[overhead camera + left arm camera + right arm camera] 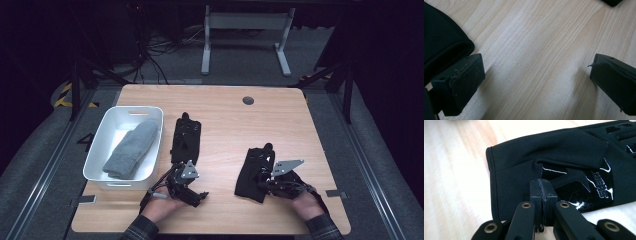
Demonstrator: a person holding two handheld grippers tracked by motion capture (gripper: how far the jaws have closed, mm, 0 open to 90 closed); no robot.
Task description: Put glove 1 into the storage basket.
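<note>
Two grippers: both low at the near edge of the wooden table [225, 107], one in each hand.
Right gripper [543, 192]: jaws sitting pressed fully together, pinching a fold of the right black glove [564, 162] near its cuff; also showing in the high view at 4 o'clock [272, 184].
Left gripper [536, 75]: jaws standing wide apart, nothing between them, bare wood under the gap; in the high view at 7 o'clock [197, 196].
Left gripper contact: one jaw lying just beside the cuff edge of the left black glove [441, 42]; cannot tell if touching.
Right black glove place: lying flat at 4 o'clock on the table [255, 170], cuff toward the person, fabric puckering up at the pinch.
Left black glove place: lying near the middle at 8 o'clock [186, 140], just right of the white bin [97, 150].
White bin: sitting at 9 o'clock, holding a grey sock [131, 150].
In the way: nothing lying between the gloves, bare wood there; bin wall standing close to the left glove.
Glove axes: both long axes running roughly 6 to 12 o'clock, fingers pointing to 12, right one tilting slightly toward 1.
Sock axis: running 7 to 1 o'clock inside the bin.
Table far edge: a dark round grommet [248, 100] sitting at 12 o'clock.
</note>
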